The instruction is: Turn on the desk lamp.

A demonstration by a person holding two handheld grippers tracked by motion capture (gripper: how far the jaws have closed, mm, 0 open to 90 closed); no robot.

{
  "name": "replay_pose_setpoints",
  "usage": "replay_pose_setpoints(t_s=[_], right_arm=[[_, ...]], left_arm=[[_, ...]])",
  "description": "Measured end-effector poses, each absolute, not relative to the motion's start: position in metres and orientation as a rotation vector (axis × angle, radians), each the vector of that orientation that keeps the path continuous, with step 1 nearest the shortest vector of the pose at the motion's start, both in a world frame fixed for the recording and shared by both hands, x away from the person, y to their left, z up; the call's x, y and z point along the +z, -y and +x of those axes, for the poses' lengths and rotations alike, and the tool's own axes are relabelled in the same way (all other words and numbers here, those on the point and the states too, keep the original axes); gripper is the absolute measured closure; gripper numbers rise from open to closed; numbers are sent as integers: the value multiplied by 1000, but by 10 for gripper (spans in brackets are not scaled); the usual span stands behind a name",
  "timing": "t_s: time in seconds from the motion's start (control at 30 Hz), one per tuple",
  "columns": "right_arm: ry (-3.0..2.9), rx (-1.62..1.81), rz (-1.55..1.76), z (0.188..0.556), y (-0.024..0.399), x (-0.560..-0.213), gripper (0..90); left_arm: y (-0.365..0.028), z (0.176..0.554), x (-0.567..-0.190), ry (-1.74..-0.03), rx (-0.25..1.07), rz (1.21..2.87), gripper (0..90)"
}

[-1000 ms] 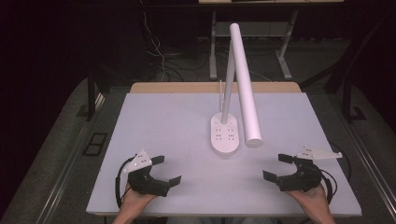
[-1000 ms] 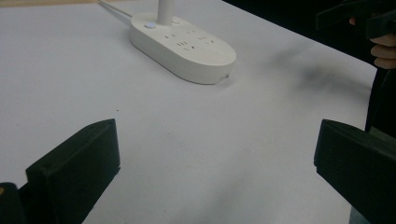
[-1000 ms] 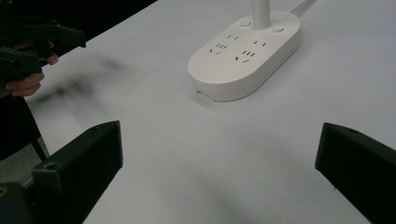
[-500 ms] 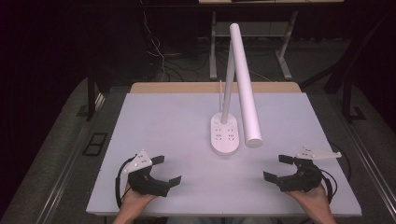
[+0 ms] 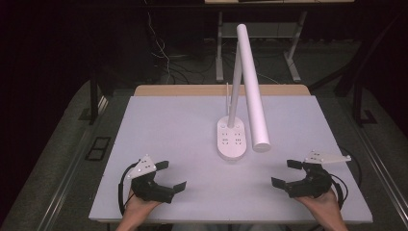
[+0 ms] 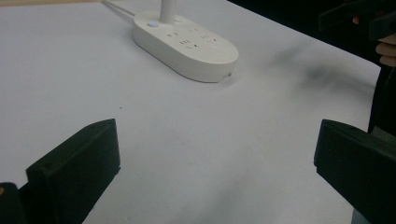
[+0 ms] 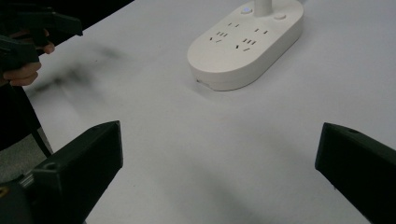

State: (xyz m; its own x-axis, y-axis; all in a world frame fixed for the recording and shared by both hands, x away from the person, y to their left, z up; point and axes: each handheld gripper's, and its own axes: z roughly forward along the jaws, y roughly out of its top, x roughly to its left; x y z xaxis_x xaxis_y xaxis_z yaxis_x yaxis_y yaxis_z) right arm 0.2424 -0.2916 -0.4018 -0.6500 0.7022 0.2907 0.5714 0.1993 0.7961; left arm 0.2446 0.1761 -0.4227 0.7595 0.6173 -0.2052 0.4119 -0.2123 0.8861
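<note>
White covers the table, a pale sheet over a wooden top whose far edge shows as a tan strip; on it, right of centre, stands a white desk lamp on an oval base; the base carries sockets on its top face and small buttons beside the stem, one of them seeming faintly bluish in the left gripper view, though that is hard to be sure of; a slim stem rises from the far end of the base, and the long tube head slopes down toward the near right, its round end hanging just right of the base; a thin white cord runs from the base toward the far edge.

Near the front edge, the left gripper rests low at the left, held in a hand, its jaws spread wide with nothing between them; the right gripper sits at the right in the other hand, jaws likewise wide apart and empty; both are well apart from the lamp, one to either side, jaws angled toward the middle of the table.
</note>
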Motion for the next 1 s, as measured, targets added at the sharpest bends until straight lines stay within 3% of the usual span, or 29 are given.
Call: replay_pose_setpoints(t_s=[1.0], right_arm=[[-2404,1390,1178,271,284,-374,7]], left_arm=[[-178,243,-423,-821,240,1845,0]])
